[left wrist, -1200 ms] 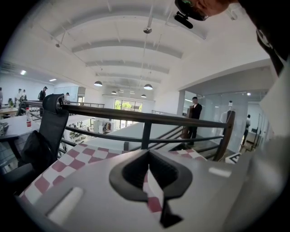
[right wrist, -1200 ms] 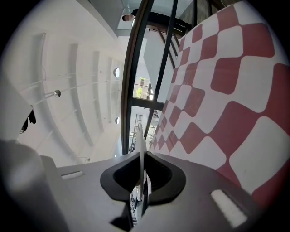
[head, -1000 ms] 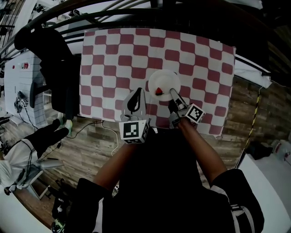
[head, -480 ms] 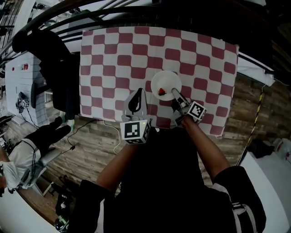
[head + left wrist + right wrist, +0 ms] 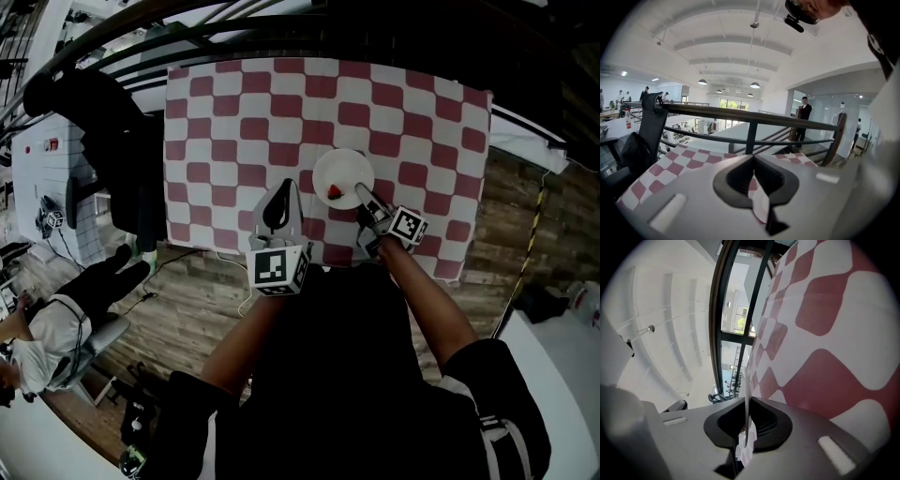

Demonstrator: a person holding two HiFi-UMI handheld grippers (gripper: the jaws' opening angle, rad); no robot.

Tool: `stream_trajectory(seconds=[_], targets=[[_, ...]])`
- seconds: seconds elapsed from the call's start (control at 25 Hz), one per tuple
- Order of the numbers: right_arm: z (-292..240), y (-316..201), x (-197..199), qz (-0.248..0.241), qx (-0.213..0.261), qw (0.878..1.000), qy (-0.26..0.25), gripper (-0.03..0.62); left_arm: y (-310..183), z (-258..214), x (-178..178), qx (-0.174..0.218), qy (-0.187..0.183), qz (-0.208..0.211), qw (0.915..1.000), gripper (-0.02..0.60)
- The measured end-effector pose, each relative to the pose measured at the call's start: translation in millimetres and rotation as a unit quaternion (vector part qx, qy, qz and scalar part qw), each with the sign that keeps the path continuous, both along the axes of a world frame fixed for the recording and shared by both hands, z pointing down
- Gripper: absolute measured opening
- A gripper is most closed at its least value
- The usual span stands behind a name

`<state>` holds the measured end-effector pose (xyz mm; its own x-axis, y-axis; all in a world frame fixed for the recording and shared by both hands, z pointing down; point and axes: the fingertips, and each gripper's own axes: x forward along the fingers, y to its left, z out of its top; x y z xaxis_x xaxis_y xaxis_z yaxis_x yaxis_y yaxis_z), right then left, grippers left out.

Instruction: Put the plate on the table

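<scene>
Right claw [image 5: 360,191]: pinching the near rim of the white plate [image 5: 339,169], one jaw on each side of the rim. From the right gripper view, just a thin white line standing up between the two jaws, with the pads tight on it. Black and white marker cube [image 5: 405,227] right behind this claw, then a bare arm going back to a dark sleeve.

Plate: held flat and low over the red and white checked cloth [image 5: 244,112] that covers the tabletop [image 5: 422,141], in the near half and a bit right of the middle. Very close to the cloth; cannot tell if it touches. Small red thing [image 5: 331,192] lying on the plate, just beside the right claw's tips.

Left claw [image 5: 285,186]: jaws pressed together, nothing held. Only a thin slice of checked cloth peeking through the slit in the left gripper view. Over the near edge of the cloth, to the left of the plate and not touching it. Second marker cube [image 5: 277,270] behind it.

Past the far edge of the cloth: a dark railing [image 5: 750,117]. Black chair [image 5: 122,141] by the cloth's left side. Wooden floor [image 5: 187,300] below, with a seated person [image 5: 56,328] at the lower left
</scene>
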<state>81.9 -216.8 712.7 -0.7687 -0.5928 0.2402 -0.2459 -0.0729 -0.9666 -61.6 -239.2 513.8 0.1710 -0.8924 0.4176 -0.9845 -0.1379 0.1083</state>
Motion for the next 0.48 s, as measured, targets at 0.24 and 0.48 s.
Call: stream_trajectory(seconds=[0.24,0.48], targets=[[9.7,-1.1,3.8,-0.004,-0.008,1.000,0.021,0.017,-2.3,1.9,-5.7,-0.001,-0.004,-0.003,1.0000,0.009],[19.5,1.3,3.4,-0.016,-0.029,0.999,0.023,0.017,-4.3,0.8,-12.3,0.003,0.000,-0.009,1.0000,0.009]])
